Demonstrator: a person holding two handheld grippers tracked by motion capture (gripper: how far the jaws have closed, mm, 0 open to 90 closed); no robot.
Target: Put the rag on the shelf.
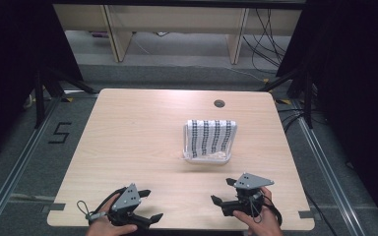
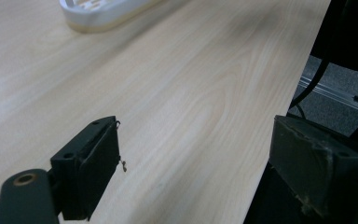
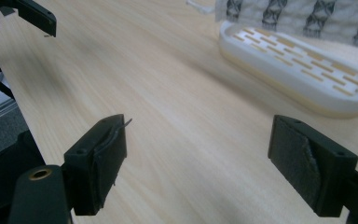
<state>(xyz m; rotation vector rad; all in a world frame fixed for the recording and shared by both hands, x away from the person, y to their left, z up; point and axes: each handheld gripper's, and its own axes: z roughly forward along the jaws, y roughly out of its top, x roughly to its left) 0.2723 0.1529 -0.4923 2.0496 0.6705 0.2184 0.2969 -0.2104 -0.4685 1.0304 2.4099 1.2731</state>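
A white slatted tray (image 1: 207,159) lies right of the table's middle, and a white cloth with dark patterned stripes (image 1: 210,133) is draped over its far part. The right gripper view shows the tray (image 3: 303,79) and the cloth (image 3: 298,14) at the upper right. My left gripper (image 1: 151,204) is at the front edge, left of centre, open over bare wood. My right gripper (image 1: 222,191) is at the front edge, below the tray and apart from it, and is also open. Nothing lies between the jaws of the left gripper (image 2: 196,140) or the right gripper (image 3: 196,135).
The light wooden table (image 1: 138,137) has a round cable hole (image 1: 219,103) near its far edge. Dark stands and cables flank the table on the grey floor. In the left gripper view one end of the tray (image 2: 102,11) sits at the top left.
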